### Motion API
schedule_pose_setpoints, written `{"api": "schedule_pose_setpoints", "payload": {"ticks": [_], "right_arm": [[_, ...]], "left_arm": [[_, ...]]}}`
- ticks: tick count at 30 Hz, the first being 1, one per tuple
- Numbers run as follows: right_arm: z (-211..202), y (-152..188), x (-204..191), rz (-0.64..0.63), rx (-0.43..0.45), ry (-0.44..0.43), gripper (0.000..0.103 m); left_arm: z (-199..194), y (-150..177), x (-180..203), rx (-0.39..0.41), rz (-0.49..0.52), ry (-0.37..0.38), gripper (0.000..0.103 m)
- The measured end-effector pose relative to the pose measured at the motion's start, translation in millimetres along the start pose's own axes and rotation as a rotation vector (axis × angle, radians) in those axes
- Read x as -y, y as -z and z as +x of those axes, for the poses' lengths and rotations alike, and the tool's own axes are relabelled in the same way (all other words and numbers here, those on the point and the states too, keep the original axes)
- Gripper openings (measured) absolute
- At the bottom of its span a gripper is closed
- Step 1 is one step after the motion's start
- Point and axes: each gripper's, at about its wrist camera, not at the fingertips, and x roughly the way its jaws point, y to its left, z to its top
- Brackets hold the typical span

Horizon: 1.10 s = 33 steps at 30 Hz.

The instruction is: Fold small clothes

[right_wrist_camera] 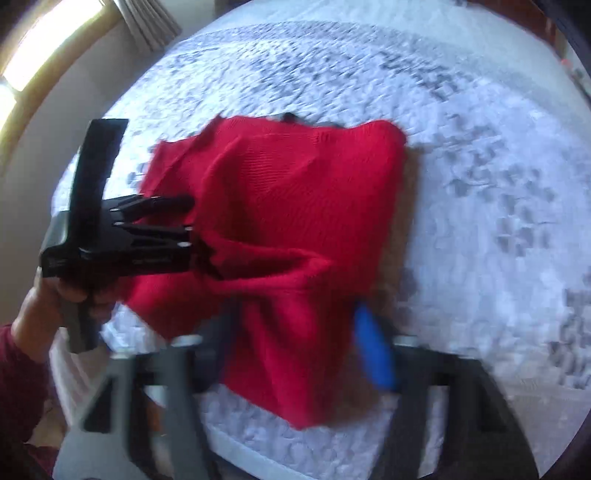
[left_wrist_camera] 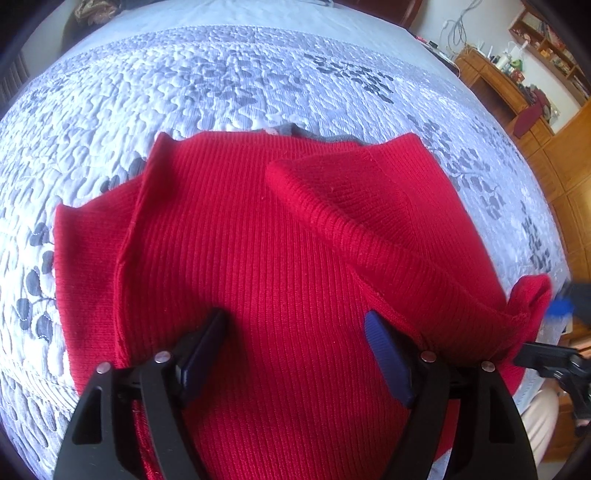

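Observation:
A red ribbed knit sweater [left_wrist_camera: 236, 236] lies partly folded on the quilted bed, one sleeve [left_wrist_camera: 354, 210] laid across its body. My left gripper [left_wrist_camera: 295, 332] hovers low over the near part of the sweater. Its jaws stand wide apart and its blue pads [left_wrist_camera: 388, 358] touch nothing. In the right wrist view the same sweater [right_wrist_camera: 280, 192] is blurred, and my right gripper [right_wrist_camera: 291, 350] straddles its near fold, jaws apart with the cloth between them. The left gripper [right_wrist_camera: 184, 225], held by a hand [right_wrist_camera: 33, 317], reaches in from the left over the cloth.
The bed is covered by a pale blue quilt [left_wrist_camera: 240, 74] with a grey leaf pattern. A wooden desk and shelves [left_wrist_camera: 517, 85] stand beyond the bed on the right. A curtained window [right_wrist_camera: 55, 33] is at the far left. The bed's near edge [right_wrist_camera: 243, 458] runs below the right gripper.

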Motion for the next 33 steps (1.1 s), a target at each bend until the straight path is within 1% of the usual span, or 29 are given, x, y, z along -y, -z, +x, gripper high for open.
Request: {"api": "schedule_pose_setpoints", "payload": {"ticks": [1,2,3,4,7,8,11,15,19,21,24,26,29,30,32,33], "right_arm": [[-1,1,-1,0.009,0.0,-0.045,0.007],[-5,4,-3,0.009,0.011,-0.066,0.007],[-10,6,-6,0.005,0.019,-0.063,0.007],[-14,8,-8,0.001,0.025,-0.055,0.006],[-24,14,-12,0.006,0.045,-0.067,0.006],[-27,15,-14,0.007,0.053,-0.067,0.006],[-37,19,-21,0.002,0.081,-0.071,0.006],[-49,25,-25,-0.004,0.114,-0.072,0.006],[-55,28,-25,-0.013,0.123,-0.051,0.006],[-52,30,-26,-0.017,0.115,-0.058,0.006],[-47,31,-29,-0.023,0.107,-0.061,0.006],[-46,33,-32,-0.035,0.109,-0.078,0.006],[-48,35,-35,-0.042,0.115,-0.076,0.006],[-50,36,-35,-0.039,0.119,-0.079,0.006],[-54,37,-34,-0.031,0.129,-0.085,0.006],[-57,37,-32,-0.026,0.136,-0.092,0.006]], "left_arm": [[-2,-1,-4,-0.007,-0.022,0.024,0.078],[-6,-2,-8,-0.017,-0.051,0.052,0.078],[-10,-3,-14,-0.029,-0.091,0.084,0.078],[-17,-4,-24,-0.043,-0.163,0.134,0.078],[-29,-1,-40,-0.065,-0.292,0.195,0.077],[-29,0,-40,-0.08,-0.311,0.216,0.076],[-25,2,-27,-0.122,-0.337,0.327,0.076],[-16,-3,-6,-0.154,-0.359,0.421,0.076],[-8,-8,-3,-0.158,-0.472,0.525,0.076],[-11,-9,0,-0.144,-0.482,0.528,0.076],[-17,-14,5,-0.112,-0.463,0.49,0.076],[-13,-17,3,-0.122,-0.483,0.476,0.076],[1,-30,-3,-0.147,-0.512,0.447,0.076],[7,-35,-4,-0.155,-0.507,0.444,0.075],[19,-43,-4,-0.192,-0.505,0.472,0.064],[24,-43,-5,-0.211,-0.517,0.476,0.057]]}}
